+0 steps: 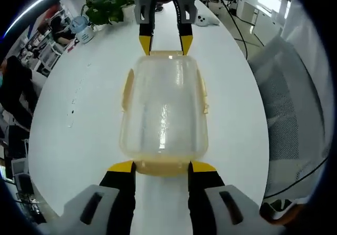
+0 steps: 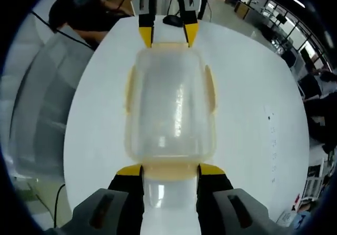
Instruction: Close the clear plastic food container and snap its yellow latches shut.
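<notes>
White table (image 1: pixel 79 114) underneath, clear container (image 1: pixel 164 114) lying on it between the two tongs, lid already seated. Long axis running straight from one gripper to the other. Left gripper (image 1: pixel 162 166) open, jaws straddling the near end latch (image 1: pixel 162 167); right gripper (image 2: pixel 169 169) likewise open astride the opposite end latch (image 2: pixel 169 170). Latching step apparently in hand. Next: press both end flaps down, then the side latches (image 1: pixel 127 90).

White table (image 1: pixel 79 103), plant (image 1: pixel 108 6), mesh chair (image 1: pixel 295 119).
</notes>
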`<action>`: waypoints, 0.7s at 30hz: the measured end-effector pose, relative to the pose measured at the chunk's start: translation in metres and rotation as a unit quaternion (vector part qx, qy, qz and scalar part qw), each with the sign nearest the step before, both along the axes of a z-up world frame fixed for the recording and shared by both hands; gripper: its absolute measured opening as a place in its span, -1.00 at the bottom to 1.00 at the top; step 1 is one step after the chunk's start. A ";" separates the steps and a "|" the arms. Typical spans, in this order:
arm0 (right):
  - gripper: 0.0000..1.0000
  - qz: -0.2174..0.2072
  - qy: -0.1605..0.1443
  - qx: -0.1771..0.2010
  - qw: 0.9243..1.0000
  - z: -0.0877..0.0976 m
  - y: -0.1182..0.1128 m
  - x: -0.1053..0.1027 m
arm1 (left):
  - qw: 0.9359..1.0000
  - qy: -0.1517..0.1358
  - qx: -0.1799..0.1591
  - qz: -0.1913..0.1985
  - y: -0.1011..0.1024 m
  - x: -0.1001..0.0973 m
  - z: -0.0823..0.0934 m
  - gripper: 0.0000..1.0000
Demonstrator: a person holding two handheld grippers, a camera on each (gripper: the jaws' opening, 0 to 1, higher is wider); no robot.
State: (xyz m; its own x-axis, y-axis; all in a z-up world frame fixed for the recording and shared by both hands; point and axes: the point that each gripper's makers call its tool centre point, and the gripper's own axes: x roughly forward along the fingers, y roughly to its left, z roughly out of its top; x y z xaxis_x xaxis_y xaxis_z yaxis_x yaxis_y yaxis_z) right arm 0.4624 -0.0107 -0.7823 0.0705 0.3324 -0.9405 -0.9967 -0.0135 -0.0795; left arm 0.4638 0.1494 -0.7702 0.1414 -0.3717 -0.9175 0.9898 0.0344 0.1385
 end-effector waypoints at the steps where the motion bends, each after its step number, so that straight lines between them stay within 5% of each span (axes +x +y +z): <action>1: -0.27 0.000 0.000 0.000 1.000 0.000 -0.002 0.000 | 1.000 0.000 0.000 0.000 -0.002 0.000 0.000 -0.24; 21: -0.26 -0.003 0.002 -0.004 1.000 0.000 -0.043 0.001 | 1.000 0.007 -0.011 -0.002 -0.043 0.001 0.000 -0.24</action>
State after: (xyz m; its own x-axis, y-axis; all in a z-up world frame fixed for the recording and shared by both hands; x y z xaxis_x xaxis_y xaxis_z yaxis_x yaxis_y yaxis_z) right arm 0.4638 -0.0541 -0.7824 0.0691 0.3240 -0.9435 -0.9971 -0.0083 -0.0759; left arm 0.4648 0.1060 -0.7703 0.1262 -0.3927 -0.9110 0.9919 0.0335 0.1229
